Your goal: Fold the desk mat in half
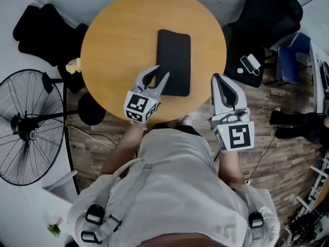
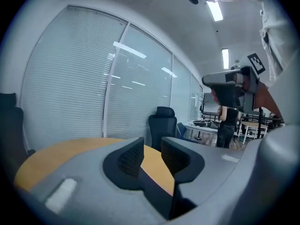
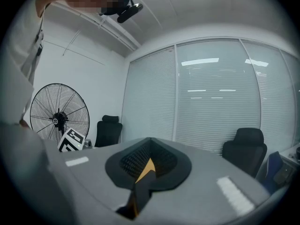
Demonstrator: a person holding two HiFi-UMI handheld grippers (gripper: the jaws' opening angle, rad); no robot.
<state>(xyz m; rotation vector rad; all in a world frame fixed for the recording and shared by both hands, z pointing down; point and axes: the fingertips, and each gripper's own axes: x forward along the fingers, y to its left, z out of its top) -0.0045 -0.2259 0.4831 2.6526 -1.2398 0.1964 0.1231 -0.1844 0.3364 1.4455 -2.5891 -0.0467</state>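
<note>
Left gripper (image 1: 158, 73) has its jaws apart with nothing clamped; in the left gripper view (image 2: 152, 146) only bare worktop and a dark strip show through the gap. In the head view its tips overlap the near left part of the desk mat (image 1: 174, 60), and it sits tilted toward the mat; contact cannot be told. Right gripper (image 1: 216, 78) has its jaws together at the tips and is empty. The right gripper view (image 3: 150, 143) shows the pads meeting with a small orange sliver of worktop below them. It is at the near right rim of the worktop, off the mat and apart from it. Mat is black, rectangular, lying flat a little right of the middle of the round wooden worktop (image 1: 118, 40), long side running away from the person. Black office chairs (image 1: 267, 19) stand past the far right rim, another dark chair (image 1: 46, 27) at far left. Standing fan (image 1: 25, 125) is on the floor at left. Person's pale shirt (image 1: 175, 184) fills the bottom of the head view.
</note>
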